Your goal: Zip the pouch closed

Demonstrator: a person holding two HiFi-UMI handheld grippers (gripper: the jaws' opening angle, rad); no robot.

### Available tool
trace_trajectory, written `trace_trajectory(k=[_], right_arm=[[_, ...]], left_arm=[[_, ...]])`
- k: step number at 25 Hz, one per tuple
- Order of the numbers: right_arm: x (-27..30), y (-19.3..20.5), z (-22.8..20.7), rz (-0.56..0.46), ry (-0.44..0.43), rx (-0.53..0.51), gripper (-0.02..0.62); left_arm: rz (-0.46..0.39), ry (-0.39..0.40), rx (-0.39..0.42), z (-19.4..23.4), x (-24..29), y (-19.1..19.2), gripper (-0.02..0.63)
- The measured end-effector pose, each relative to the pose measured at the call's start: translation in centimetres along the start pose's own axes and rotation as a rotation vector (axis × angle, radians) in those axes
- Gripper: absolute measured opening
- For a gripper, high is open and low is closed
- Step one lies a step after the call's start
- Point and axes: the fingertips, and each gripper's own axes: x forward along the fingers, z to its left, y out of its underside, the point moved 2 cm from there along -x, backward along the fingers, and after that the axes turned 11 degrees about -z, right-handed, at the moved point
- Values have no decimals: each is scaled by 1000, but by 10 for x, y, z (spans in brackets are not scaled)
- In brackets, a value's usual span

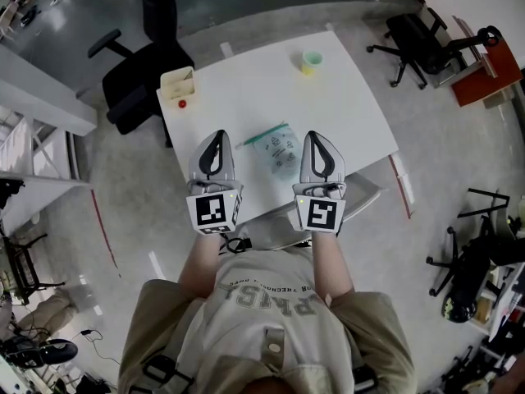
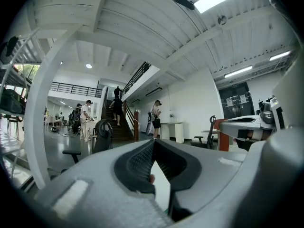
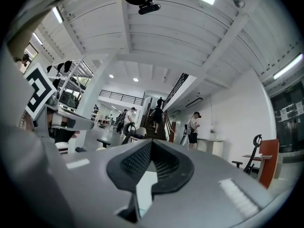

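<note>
A clear, pale-green pouch with a green zip strip along its far-left edge lies flat on the white table, near the front middle. My left gripper hovers just left of it and my right gripper just right of it, both pointing away from me over the table. Neither touches the pouch. In the left gripper view the jaws meet at the tip with nothing between them. The right gripper view shows its jaws likewise shut and empty. The pouch is out of sight in both gripper views.
A small wooden box and a red object sit at the table's far-left corner, and a pale green cup at the far middle. A black office chair stands left of the table. People walk in the hall beyond.
</note>
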Motion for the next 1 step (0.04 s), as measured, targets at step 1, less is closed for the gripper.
trace_trajectory(k=[1], right_arm=[[1,-1,0,-2,-1,-1,-2]], left_arm=[[1,0,1,0,-1,0,14]])
